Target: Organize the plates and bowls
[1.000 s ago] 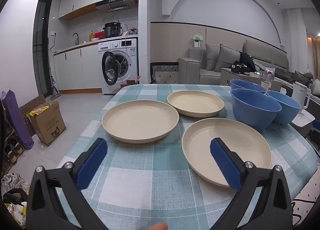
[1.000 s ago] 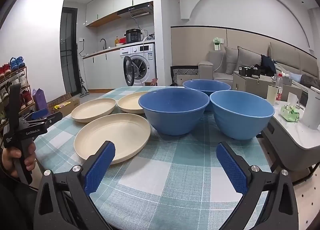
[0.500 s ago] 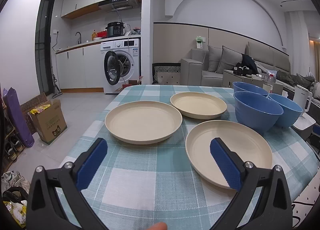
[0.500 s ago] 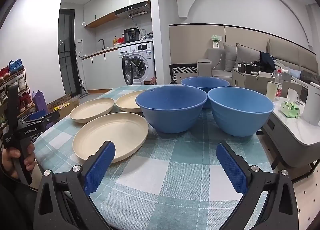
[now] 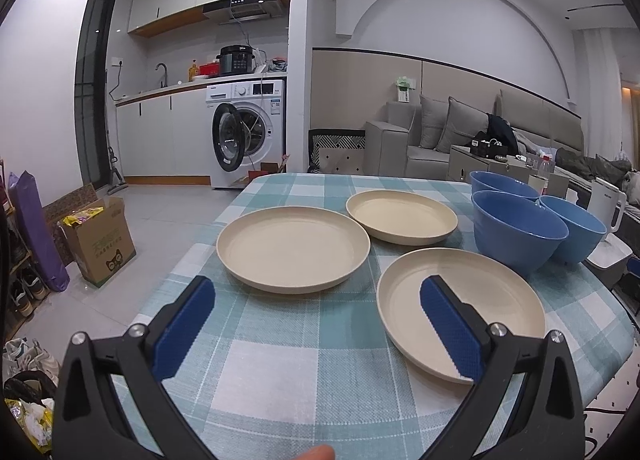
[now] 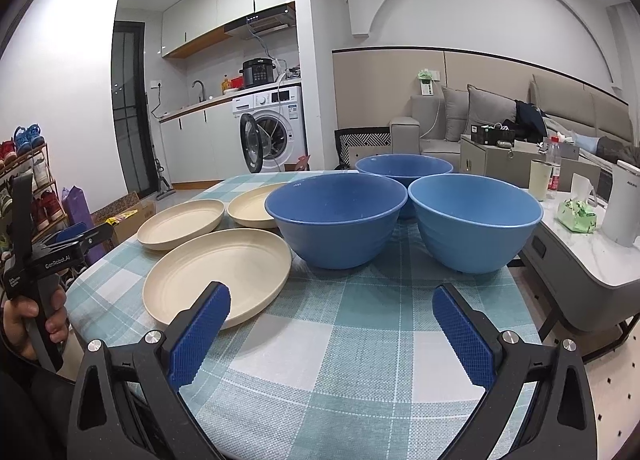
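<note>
Three cream plates lie on the checked tablecloth: a left one [image 5: 292,248], a far one [image 5: 401,215] and a near right one [image 5: 460,300]. Three blue bowls stand to their right: a near left one [image 6: 336,219], a near right one [image 6: 474,219] and a far one [image 6: 404,165]. My left gripper [image 5: 316,324] is open and empty above the table's near edge, its right finger over the near right plate. My right gripper [image 6: 330,330] is open and empty in front of the bowls. The left gripper also shows at the left of the right wrist view [image 6: 60,244].
The table [image 5: 280,388] has a teal and white checked cloth. A white side table [image 6: 592,256] with a kettle [image 6: 624,203] and a tissue pack stands right of it. A cardboard box [image 5: 100,248] and shoes sit on the floor at left.
Both grippers have drawn slightly closer to the table and dishes. Both stay open and no dish has moved.
</note>
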The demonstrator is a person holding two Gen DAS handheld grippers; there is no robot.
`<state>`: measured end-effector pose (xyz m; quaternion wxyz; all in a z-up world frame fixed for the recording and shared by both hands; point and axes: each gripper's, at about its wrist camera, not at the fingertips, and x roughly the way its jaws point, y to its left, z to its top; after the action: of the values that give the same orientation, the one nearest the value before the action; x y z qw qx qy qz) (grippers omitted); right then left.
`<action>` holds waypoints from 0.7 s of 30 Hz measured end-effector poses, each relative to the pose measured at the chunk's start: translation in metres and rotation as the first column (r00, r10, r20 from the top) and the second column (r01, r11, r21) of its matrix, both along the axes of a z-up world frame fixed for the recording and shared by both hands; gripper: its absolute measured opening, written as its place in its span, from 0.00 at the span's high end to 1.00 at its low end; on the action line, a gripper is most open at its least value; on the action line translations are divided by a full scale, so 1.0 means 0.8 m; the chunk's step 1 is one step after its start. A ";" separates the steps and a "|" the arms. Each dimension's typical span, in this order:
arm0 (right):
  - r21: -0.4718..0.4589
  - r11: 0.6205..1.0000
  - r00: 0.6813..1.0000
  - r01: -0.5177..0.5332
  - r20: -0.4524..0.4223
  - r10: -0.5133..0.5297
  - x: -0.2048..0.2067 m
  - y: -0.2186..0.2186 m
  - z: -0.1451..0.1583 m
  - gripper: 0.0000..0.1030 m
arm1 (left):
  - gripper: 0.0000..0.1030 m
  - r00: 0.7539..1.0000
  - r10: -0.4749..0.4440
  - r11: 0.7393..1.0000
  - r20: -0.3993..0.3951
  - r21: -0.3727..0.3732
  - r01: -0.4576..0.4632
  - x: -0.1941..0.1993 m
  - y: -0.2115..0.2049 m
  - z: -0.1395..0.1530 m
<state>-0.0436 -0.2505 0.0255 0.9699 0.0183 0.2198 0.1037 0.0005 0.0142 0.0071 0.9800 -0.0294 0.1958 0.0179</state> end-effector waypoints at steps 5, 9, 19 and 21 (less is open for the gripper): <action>0.001 1.000 1.000 0.008 0.004 -0.008 0.000 -0.004 0.004 0.00 | 0.00 1.000 0.006 1.000 0.005 -0.009 -0.006 -0.002 0.005 0.003; 0.003 1.000 1.000 0.017 0.008 -0.017 -0.001 -0.008 0.006 0.00 | 0.00 1.000 0.010 1.000 0.017 -0.010 -0.010 -0.004 0.010 0.008; 0.007 1.000 1.000 0.027 0.005 -0.027 -0.004 -0.011 0.011 0.00 | 0.00 1.000 0.025 1.000 0.013 -0.005 -0.025 -0.003 0.017 0.009; 0.000 1.000 1.000 0.029 0.003 -0.029 -0.004 -0.011 0.011 0.00 | 0.00 1.000 0.025 1.000 0.008 -0.001 -0.025 -0.001 0.017 0.008</action>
<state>-0.0467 -0.2594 0.0345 0.9715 0.0214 0.2182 0.0898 -0.0004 0.0282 0.0132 0.9805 -0.0325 0.1914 0.0297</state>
